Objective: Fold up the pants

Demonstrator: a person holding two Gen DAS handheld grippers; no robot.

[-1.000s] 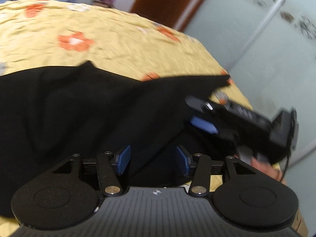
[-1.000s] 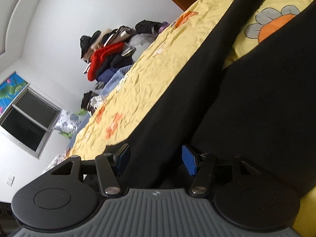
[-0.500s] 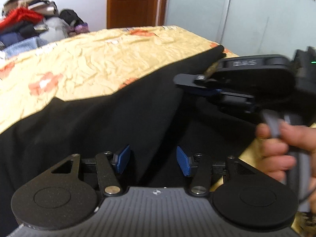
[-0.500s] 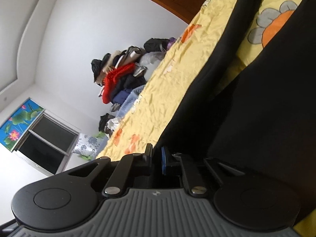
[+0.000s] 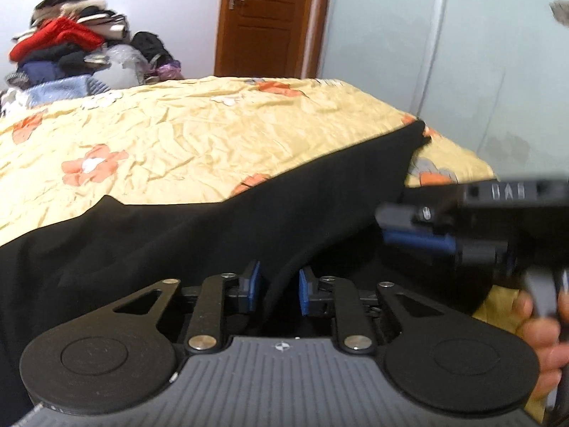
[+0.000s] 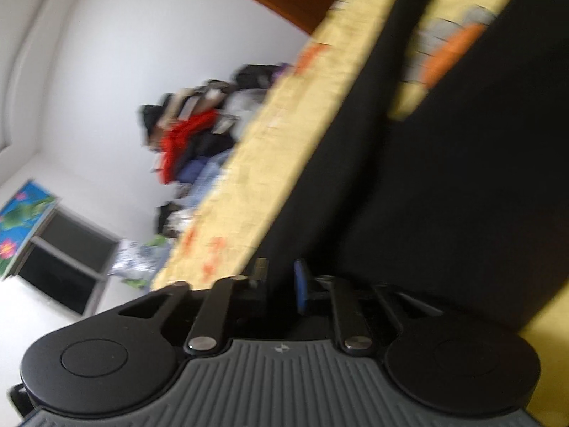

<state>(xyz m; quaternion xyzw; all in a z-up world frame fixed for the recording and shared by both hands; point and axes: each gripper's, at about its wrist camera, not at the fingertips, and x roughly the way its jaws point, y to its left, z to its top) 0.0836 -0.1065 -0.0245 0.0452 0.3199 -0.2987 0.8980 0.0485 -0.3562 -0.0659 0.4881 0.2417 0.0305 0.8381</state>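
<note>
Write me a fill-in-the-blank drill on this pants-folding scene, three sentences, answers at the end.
1. The pants spread on the bed are ____ in colour.
2. The bedsheet is yellow with ____ flowers printed on it.
3. Beyond the far end of the bed, past the clothes pile, stands a closed brown ____.

Missing words: black; orange; door

Left fingers [image 5: 253,290] closing, right [image 6: 300,290] opening
</note>
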